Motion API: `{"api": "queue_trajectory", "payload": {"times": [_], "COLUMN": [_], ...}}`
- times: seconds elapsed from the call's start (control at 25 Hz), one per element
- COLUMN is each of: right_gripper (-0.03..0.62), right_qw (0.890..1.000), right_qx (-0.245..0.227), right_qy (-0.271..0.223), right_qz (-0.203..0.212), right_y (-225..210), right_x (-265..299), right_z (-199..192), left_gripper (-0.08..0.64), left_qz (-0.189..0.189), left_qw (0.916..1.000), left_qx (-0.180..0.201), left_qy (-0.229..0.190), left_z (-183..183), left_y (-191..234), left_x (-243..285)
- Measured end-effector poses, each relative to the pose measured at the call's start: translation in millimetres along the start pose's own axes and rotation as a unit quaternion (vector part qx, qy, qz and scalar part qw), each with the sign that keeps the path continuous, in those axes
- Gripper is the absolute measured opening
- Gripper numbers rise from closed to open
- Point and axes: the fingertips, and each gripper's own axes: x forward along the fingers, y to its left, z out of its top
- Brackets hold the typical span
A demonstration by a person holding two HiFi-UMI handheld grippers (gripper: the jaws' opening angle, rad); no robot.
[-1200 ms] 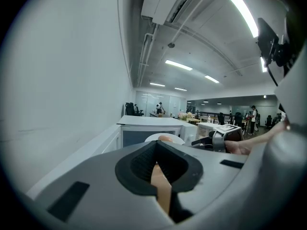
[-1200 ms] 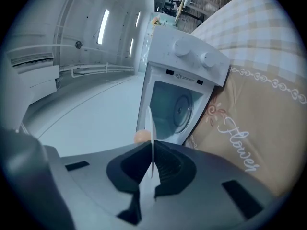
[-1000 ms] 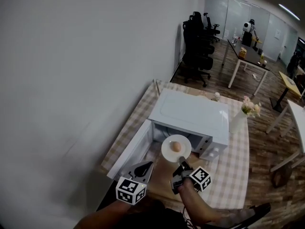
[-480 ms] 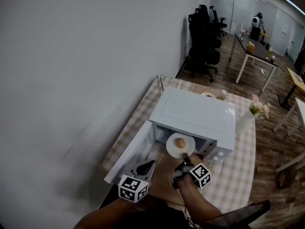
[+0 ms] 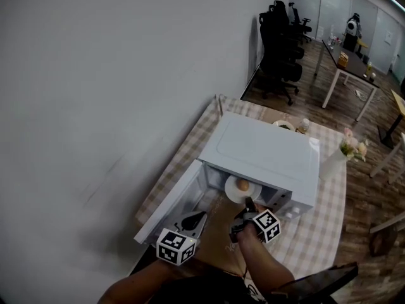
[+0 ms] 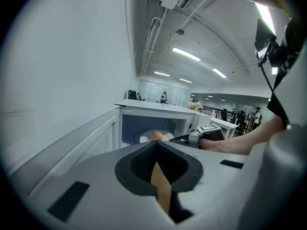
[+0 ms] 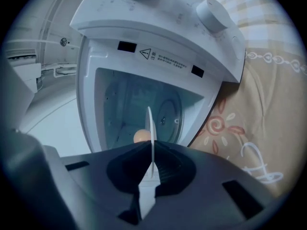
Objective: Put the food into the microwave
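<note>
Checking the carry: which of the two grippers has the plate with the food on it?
The right gripper: its jaws pinch the rim of the white plate at the open microwave. The left gripper is shut on nothing.

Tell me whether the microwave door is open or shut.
Open. The door stands swung out to the left, the cavity is exposed, and the right claw holds the plate of food at its mouth.

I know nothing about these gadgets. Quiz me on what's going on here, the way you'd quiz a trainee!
1. True or false: the microwave door is shut.
2. Which gripper holds the plate: A left, B right?
3. What lies on the plate?
Key: 1 false, it stands open. 2 B, the right gripper, jaws clamped on the rim. 3 One round, orange-brown piece of food.
</note>
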Motion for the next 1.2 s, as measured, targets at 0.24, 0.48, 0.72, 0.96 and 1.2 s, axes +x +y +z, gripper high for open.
{"api": "queue_trajectory", "payload": {"times": [0.24, 0.48, 0.72, 0.96, 1.2], "right_gripper": [0.018, 0.018, 0.018, 0.018, 0.018], "right_qw": [1.0, 0.999, 0.999, 0.998, 0.997], "right_qx": [0.009, 0.016, 0.027, 0.038, 0.037], "right_qy": [-0.004, -0.012, -0.022, -0.034, -0.05], "right_qz": [-0.015, -0.03, -0.031, -0.041, -0.053], "right_y": [-10.9, -20.0, -19.8, -20.9, -23.9], "right_x": [15.1, 31.2, 50.5, 62.5, 69.7], "right_z": [4.2, 8.2, 13.5, 19.8, 24.2], "left_gripper": [0.008, 0.008, 0.008, 0.008, 0.008], "left_qz": [-0.007, -0.006, 0.0, 0.011, 0.031], "left_qw": [1.0, 1.0, 0.9999, 0.9997, 0.9995], "left_qx": [-0.001, 0.005, 0.006, 0.003, 0.0], "left_qy": [0.004, 0.004, 0.014, 0.022, 0.001], "left_z": [0.7, 5.5, 4.0, -0.9, 9.8], "left_y": [-2.9, -3.6, -0.8, 3.4, 7.2], "left_x": [9.4, 16.4, 17.9, 12.1, 3.2]}}
